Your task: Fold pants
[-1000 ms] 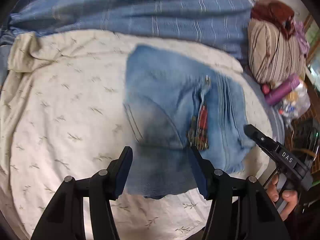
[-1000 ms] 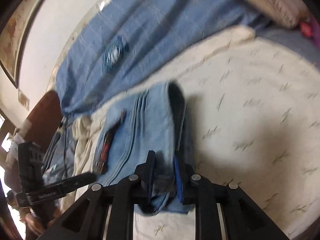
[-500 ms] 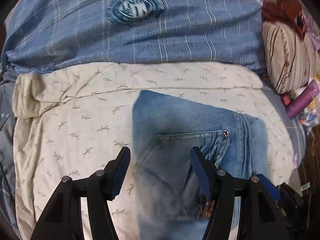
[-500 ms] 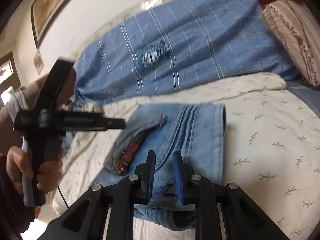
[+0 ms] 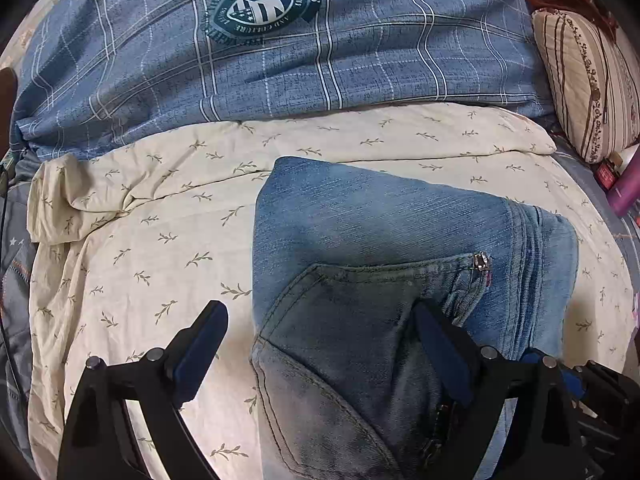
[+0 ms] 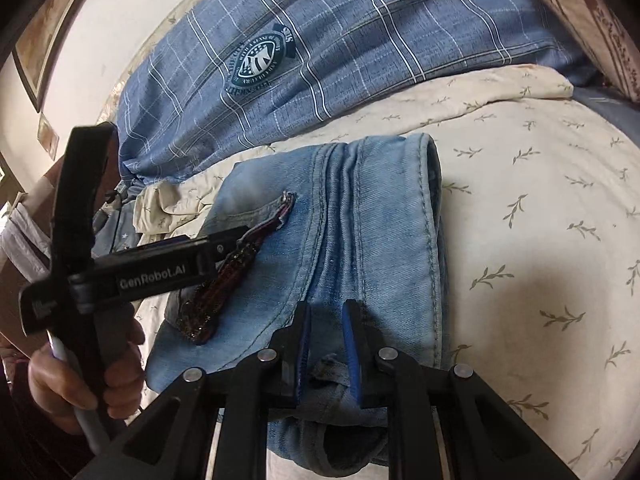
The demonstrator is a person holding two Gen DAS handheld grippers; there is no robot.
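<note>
The right gripper (image 6: 326,344) has its jaws narrow, pinching a fold of the jeans (image 5: 400,248). The left gripper (image 5: 320,344) has jaws opening wide, straddling the jeans' edge. The jeans lie folded on the cream sheet (image 5: 160,240), the plaid blanket (image 5: 360,60) beyond, the striped pillow (image 5: 588,92) right.

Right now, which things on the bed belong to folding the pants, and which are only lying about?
For the job:
- jeans
- left gripper, jaws opening
- right gripper, shut on the jeans

Lying about:
- plaid blue cover
- striped pillow
- purple bottle
</note>
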